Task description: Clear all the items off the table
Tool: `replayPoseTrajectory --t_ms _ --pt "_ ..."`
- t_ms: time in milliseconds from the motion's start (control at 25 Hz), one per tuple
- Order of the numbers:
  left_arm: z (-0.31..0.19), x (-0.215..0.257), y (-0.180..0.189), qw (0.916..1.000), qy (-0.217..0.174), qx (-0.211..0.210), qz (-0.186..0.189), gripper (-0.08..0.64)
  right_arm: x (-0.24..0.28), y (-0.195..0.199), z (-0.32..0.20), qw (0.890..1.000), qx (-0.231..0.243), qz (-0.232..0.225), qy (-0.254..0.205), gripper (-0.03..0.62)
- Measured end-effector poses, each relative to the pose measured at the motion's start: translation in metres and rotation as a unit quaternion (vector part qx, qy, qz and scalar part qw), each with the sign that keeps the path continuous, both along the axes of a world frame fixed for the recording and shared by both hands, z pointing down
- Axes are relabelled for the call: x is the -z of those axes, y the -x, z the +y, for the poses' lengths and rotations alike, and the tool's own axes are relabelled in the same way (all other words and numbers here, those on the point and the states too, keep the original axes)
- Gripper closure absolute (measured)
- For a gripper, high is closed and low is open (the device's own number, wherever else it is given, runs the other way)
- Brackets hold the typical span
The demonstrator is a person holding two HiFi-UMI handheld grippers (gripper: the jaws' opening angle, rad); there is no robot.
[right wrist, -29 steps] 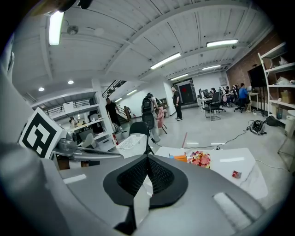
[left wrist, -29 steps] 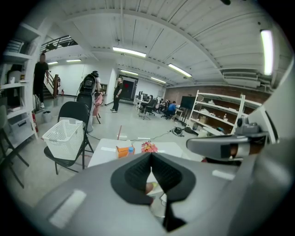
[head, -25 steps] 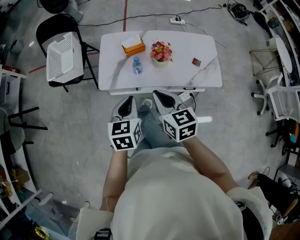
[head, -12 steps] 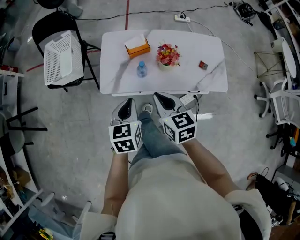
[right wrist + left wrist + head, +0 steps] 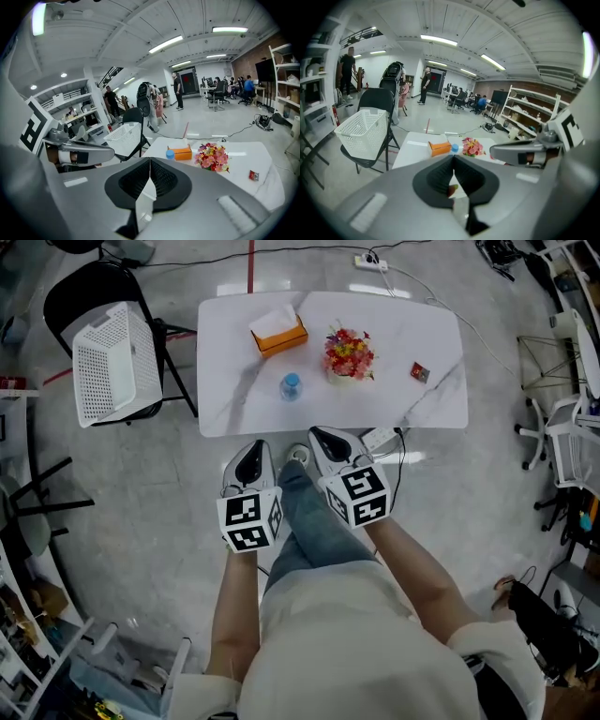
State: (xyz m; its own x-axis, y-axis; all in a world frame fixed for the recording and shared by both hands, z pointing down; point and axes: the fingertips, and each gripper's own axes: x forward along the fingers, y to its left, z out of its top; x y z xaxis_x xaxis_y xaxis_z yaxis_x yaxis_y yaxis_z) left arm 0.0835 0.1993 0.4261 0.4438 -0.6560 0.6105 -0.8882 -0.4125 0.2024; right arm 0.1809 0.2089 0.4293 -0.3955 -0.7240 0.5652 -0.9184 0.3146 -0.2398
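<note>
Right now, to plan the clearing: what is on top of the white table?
An orange tissue box, a blue-capped bottle, a flower bouquet and a small red packet. Only the table surface directly beneath them is covered.

The head view looks steeply down from above, the desk (image 5: 234,352) at twelve o'clock. Both gripper views look forward across that same desk from nearby.

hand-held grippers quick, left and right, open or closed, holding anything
left hand-held gripper: closed, jaws together, holding nothing.
right hand-held gripper: closed, jaws together, holding nothing.
</note>
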Motion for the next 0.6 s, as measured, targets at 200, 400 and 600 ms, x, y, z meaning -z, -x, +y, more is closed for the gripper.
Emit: replayPoseTrajectory --t_ms 200,400,600 --pt "-0.025 -0.029 0.005 0.9999 0.013 0.007 -0.003 0.551 -0.038 -0.001 -0.025 1.0 0.002 0.001 0.024 0.496" --pt "-0.042 -0.066 0.006 0.9995 0.026 0.0 -0.018 0.551 -0.079 -0.006 -0.042 0.999 -0.004 0.01 0.043 0.435" --pt "-0.055 -0.099 0.005 0.999 0.04 0.001 -0.02 0.551 -0.123 -0.007 -0.052 0.998 -0.007 0.012 0.064 0.382"
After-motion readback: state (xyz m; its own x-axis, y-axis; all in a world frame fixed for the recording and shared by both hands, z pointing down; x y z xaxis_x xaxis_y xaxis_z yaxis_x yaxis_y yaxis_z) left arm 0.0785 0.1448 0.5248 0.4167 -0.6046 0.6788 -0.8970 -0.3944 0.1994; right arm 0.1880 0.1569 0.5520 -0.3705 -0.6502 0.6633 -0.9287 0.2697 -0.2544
